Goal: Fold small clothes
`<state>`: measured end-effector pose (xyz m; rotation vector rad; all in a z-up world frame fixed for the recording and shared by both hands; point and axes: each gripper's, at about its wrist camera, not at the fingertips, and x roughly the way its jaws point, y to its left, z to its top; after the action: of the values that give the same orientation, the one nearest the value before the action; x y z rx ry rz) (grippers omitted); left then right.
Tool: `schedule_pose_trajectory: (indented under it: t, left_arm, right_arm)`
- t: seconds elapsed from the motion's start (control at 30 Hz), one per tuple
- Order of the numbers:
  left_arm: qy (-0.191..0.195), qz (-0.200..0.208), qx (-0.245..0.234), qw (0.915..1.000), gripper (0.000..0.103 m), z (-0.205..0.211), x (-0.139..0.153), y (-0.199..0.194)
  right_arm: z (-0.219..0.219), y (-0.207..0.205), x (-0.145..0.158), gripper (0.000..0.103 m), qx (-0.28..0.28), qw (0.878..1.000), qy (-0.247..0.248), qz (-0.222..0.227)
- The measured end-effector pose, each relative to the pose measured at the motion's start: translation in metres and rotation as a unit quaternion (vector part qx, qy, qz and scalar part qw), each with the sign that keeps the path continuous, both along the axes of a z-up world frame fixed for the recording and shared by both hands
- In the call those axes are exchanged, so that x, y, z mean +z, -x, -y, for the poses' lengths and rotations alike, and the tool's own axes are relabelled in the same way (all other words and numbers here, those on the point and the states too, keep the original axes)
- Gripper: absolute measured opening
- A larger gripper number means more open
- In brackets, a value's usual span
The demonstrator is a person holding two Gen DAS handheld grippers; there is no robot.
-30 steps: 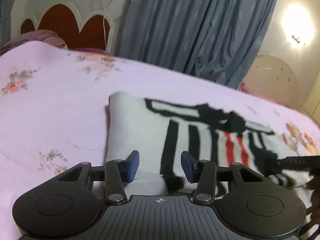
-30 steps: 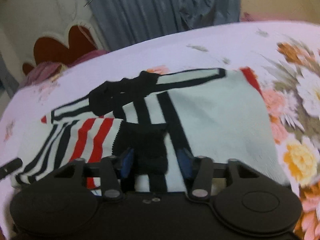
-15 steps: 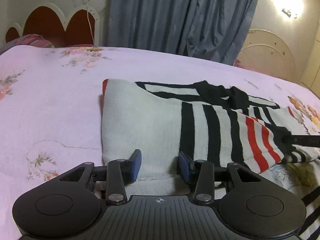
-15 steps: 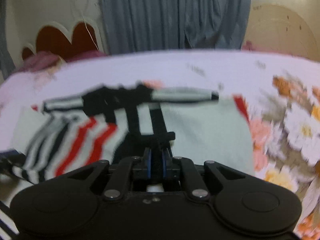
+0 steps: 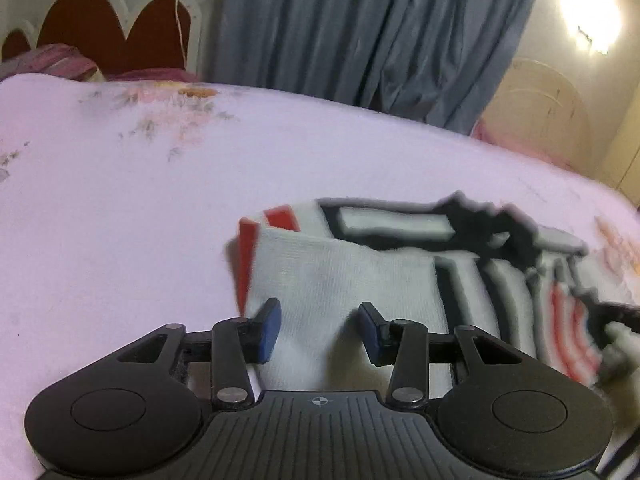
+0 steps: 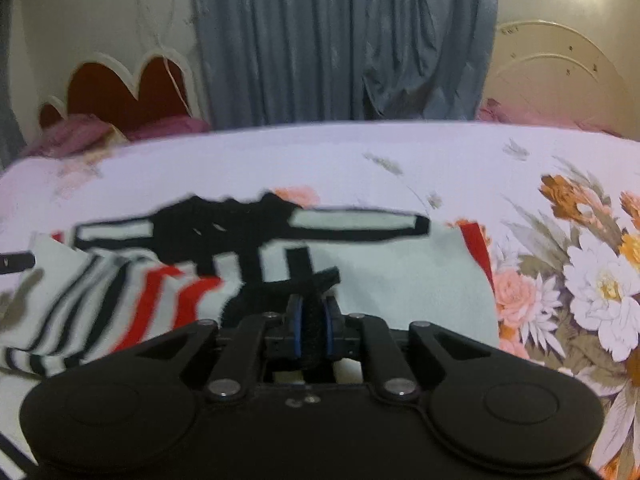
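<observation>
On the pink floral bedsheet [image 6: 400, 152] the white knitted garment with black and red stripes [image 6: 400, 280] lies half folded, the right gripper [image 6: 312, 328] pinching its black hem while easing apart, the left gripper [image 5: 320, 332] spread around its white edge, likely to lift both corners together.

The left black two-finger gripper with blue pads [image 5: 319, 328] points obliquely downward, its jaws parted with white knit fabric lying between them, pads not pressing. The right black two-finger gripper with blue pads [image 6: 313, 330] tilts down likewise, its narrow jaws opening, black fabric between them.
</observation>
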<state>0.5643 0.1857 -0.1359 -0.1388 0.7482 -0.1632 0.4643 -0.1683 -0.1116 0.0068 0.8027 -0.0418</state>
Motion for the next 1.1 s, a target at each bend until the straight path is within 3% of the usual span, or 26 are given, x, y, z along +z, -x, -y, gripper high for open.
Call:
schedule_pose_trajectory:
  t: [0.07, 0.1, 0.13, 0.2, 0.3, 0.4, 0.5, 0.6, 0.63, 0.67, 0.7, 0.77, 0.83, 0.87, 0.93, 1.0, 1.03, 1.1]
  left_arm:
    - [-0.022, 0.006, 0.011, 0.9997, 0.042, 0.006, 0.01, 0.006]
    - [-0.029, 0.032, 0.018, 0.9989, 0.043, 0.007, 0.019, 0.014]
    - [-0.025, 0.065, 0.015, 0.9975, 0.043, 0.009, 0.027, 0.023]
    - [-0.023, 0.079, 0.004, 0.9966, 0.043, 0.013, 0.034, 0.02]
    - [-0.028, 0.054, -0.007, 0.9981, 0.043, 0.021, 0.029, -0.004]
    - [0.001, 0.05, -0.012, 0.9987, 0.043, 0.036, 0.031, -0.006]
    - [0.009, 0.044, -0.047, 0.9979, 0.043, 0.071, 0.029, 0.005]
    - [-0.018, 0.015, -0.068, 0.9974, 0.043, 0.098, 0.017, 0.003]
    - [-0.039, -0.014, -0.07, 0.9967, 0.043, 0.103, 0.008, -0.002]
    - [-0.049, -0.007, -0.082, 0.9954, 0.044, 0.103, 0.006, -0.001]
    - [-0.057, -0.009, -0.088, 0.9944, 0.044, 0.103, 0.009, -0.001]
    - [-0.072, 0.004, -0.078, 0.9944, 0.044, 0.098, 0.018, 0.002]
    - [-0.051, 0.028, -0.057, 0.9967, 0.044, 0.079, 0.022, 0.004]
    - [-0.044, 0.017, -0.043, 0.998, 0.044, 0.069, 0.018, -0.001]
    - [-0.032, 0.001, -0.033, 0.9989, 0.044, 0.052, 0.01, -0.011]
    - [-0.029, -0.001, -0.03, 0.9991, 0.044, 0.048, 0.016, -0.013]
    - [-0.04, 0.01, -0.023, 0.9989, 0.044, 0.049, 0.02, -0.011]
    - [-0.033, 0.025, -0.021, 0.9989, 0.044, 0.05, 0.026, -0.01]
  right_arm:
    - [0.005, 0.0, -0.004, 0.026, -0.012, 1.0, -0.005, -0.01]
    - [0.007, 0.003, 0.004, 0.036, -0.025, 1.0, -0.005, 0.001]
    - [0.008, 0.008, 0.012, 0.038, -0.03, 0.999, -0.008, 0.023]
    - [0.007, 0.015, 0.027, 0.037, -0.028, 0.998, -0.018, 0.059]
    - [-0.005, 0.0, 0.026, 0.031, -0.008, 0.999, -0.02, 0.049]
    - [-0.023, -0.018, 0.018, 0.023, 0.012, 0.999, -0.031, 0.026]
    - [-0.057, -0.023, 0.021, 0.023, 0.063, 0.996, -0.051, 0.034]
    - [-0.093, -0.032, 0.013, 0.026, 0.114, 0.992, -0.06, 0.012]
    - [-0.098, -0.036, 0.006, 0.027, 0.116, 0.992, -0.048, -0.008]
    - [-0.101, -0.044, -0.007, 0.027, 0.103, 0.993, -0.022, -0.048]
    - [-0.094, -0.045, -0.014, 0.027, 0.096, 0.993, -0.03, -0.057]
    - [-0.086, -0.043, -0.008, 0.025, 0.092, 0.993, -0.047, -0.061]
    - [-0.081, -0.038, 0.004, 0.03, 0.083, 0.995, -0.038, -0.042]
    - [-0.076, -0.037, 0.006, 0.03, 0.077, 0.995, -0.046, -0.034]
    - [-0.068, -0.048, -0.01, 0.02, 0.061, 0.995, -0.038, -0.065]
    - [-0.067, -0.052, -0.009, 0.018, 0.057, 0.996, -0.034, -0.061]
    - [-0.068, -0.053, -0.006, 0.018, 0.052, 0.996, -0.032, -0.059]
    - [-0.074, -0.052, 0.002, 0.03, 0.049, 0.998, -0.035, -0.035]
